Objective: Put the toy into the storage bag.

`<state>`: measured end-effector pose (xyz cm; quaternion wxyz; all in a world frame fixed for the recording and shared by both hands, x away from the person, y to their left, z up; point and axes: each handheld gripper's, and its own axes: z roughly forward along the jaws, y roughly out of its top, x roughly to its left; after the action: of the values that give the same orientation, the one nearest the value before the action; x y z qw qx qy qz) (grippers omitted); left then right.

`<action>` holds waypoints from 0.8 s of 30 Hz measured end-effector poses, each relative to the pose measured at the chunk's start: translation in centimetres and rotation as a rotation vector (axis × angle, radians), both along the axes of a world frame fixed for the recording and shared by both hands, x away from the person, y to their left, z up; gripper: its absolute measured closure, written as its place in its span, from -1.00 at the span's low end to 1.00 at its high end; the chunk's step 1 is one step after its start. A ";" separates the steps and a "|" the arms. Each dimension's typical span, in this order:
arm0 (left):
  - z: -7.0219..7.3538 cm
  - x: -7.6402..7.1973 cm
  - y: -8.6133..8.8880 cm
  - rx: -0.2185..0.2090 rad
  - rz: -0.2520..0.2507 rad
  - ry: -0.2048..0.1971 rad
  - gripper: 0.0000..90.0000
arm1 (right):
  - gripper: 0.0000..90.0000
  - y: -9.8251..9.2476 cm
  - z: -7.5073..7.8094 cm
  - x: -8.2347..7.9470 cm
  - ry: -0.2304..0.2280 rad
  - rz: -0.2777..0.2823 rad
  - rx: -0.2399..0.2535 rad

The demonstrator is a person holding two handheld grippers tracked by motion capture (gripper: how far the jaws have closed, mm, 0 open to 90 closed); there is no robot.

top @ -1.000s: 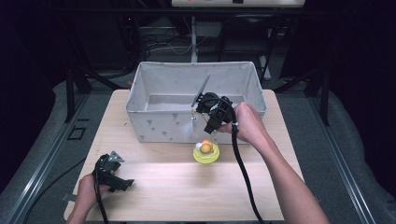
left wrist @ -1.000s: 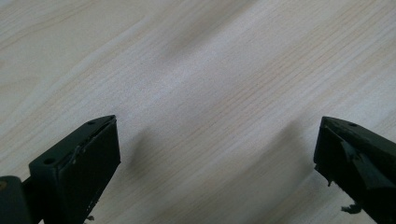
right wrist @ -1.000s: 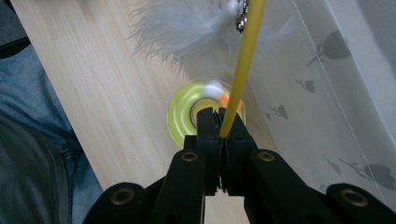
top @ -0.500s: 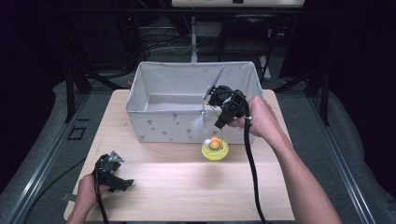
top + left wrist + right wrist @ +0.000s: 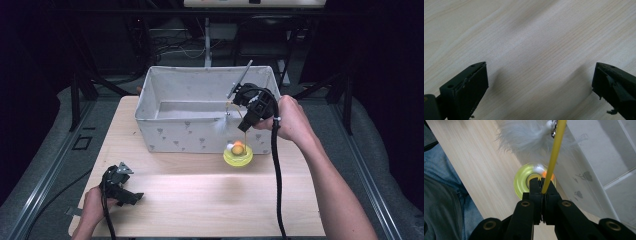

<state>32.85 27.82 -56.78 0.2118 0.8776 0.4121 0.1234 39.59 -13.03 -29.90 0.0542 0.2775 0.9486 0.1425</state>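
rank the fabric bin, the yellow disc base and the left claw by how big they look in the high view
1. fabric bin, by far the largest
2. left claw
3. yellow disc base
The last two look close in size, so that order is unsure.

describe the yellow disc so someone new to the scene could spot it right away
Start at the grey fabric bin at the back of the wooden table. Right in front of its right end, below the right tool, lies the yellow disc with an orange ball at its middle. It is the one bright thing on the tabletop.

Black two-jawed tongs (image 5: pixel 541 192) with brass screws, trailing black cables; bare, sleeveless forearms.
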 end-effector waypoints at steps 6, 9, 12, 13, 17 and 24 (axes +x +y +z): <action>0.0 0.0 0.0 0.002 -0.003 0.002 -0.99 | 0.95 -0.2 1.0 -0.1 0.000 0.004 -0.007; 0.0 0.0 0.0 0.001 -0.003 0.002 -0.99 | 0.95 -0.3 1.5 -0.1 0.001 0.009 -0.007; 0.0 0.0 0.0 0.000 -0.003 0.002 -0.99 | 0.95 -0.3 2.0 -0.1 0.001 0.015 -0.010; 0.0 0.0 0.0 0.000 -0.003 0.002 -0.99 | 0.95 -0.4 2.1 -0.2 0.003 0.015 -0.005; 0.0 0.0 0.0 0.003 -0.011 0.009 -0.98 | 0.95 -0.7 2.7 -0.2 0.005 0.018 -0.002; -0.1 0.1 -0.1 0.004 -0.014 0.019 -0.98 | 0.95 -1.3 4.2 -0.3 0.001 0.008 -0.002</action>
<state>32.90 27.71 -56.91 0.2071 0.8820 0.4075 0.1145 39.30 -14.36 -25.70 0.0536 0.2737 0.9498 0.1419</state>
